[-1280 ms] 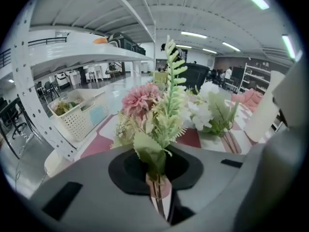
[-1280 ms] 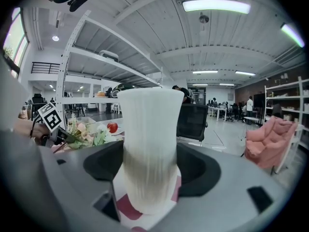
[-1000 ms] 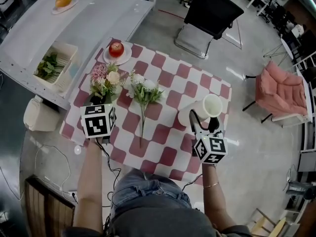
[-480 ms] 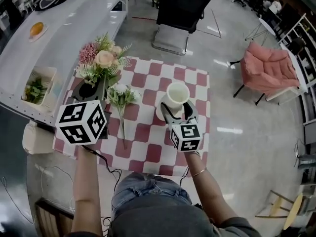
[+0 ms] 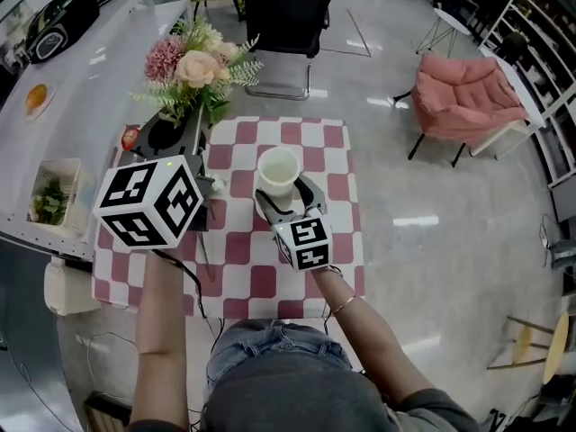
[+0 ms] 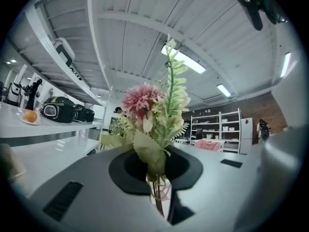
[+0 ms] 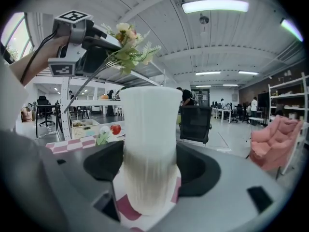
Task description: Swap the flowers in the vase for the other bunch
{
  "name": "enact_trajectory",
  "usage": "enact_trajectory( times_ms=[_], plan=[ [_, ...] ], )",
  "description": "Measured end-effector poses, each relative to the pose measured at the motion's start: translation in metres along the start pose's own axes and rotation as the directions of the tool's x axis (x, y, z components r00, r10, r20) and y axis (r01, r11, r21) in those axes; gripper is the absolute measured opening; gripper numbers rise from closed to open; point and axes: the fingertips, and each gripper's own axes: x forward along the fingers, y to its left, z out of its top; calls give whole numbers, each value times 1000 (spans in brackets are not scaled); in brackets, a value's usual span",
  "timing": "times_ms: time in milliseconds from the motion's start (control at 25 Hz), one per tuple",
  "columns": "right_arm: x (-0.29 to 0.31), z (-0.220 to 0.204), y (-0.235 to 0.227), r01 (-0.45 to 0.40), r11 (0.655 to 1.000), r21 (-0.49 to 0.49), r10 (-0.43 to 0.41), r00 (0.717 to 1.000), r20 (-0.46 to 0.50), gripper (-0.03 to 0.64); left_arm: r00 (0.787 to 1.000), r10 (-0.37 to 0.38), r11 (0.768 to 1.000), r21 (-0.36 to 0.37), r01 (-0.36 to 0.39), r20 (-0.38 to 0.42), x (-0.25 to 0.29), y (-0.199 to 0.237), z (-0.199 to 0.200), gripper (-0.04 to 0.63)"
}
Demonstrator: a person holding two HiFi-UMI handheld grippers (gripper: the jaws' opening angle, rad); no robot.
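The pink bunch [image 5: 193,61] is being held well above and to the left of the vase [image 5: 277,171]. Its stems are being pinched by the left gripper [image 6: 157,185], whose jaws are being pressed nearly together on them. The vase is standing empty on the checked table [image 5: 270,282]. It is being clamped low on its body by the right gripper [image 7: 149,178], whose jaws are set wide to either side.

The step in hand is being judged as the carrying of this bunch to the mouth of the vase, though which bunch belongs there is not being shown. For it to go well, the stem ends are best swung downward and gathered above the mouth before anything is lowered. The vase should be steadied throughout. The stems should be let go only once they are well inside, so that the rim is not being knocked.

Counted:
- **Bunches:** two. The pink one is aloft, and the white bunch [image 7: 102,135] is lying on the table left of the vase. It is largely hidden in the head view, so perhaps not all of it is being seen.
- **Vase:** one.
- **Grippers:** two.
- **Apple:** one apple [image 7: 115,128], farther left of the vase.
- **Basket:** one basket [image 5: 54,196], far left of the vase.
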Motion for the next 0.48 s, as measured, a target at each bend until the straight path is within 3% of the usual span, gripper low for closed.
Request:
enact_trajectory(
  times_ms=[320,480],
  plan=[
    [-3,0,-1,-11,1000,6,11,1000,-1,347,991,-103,994,-9,104,82,29,-51,36,52],
    [-2,-1,1,-17,1000,10,17,1000,-3,347,987,-118,993,-18,120,112,41,-63,44,52]
  ],
)
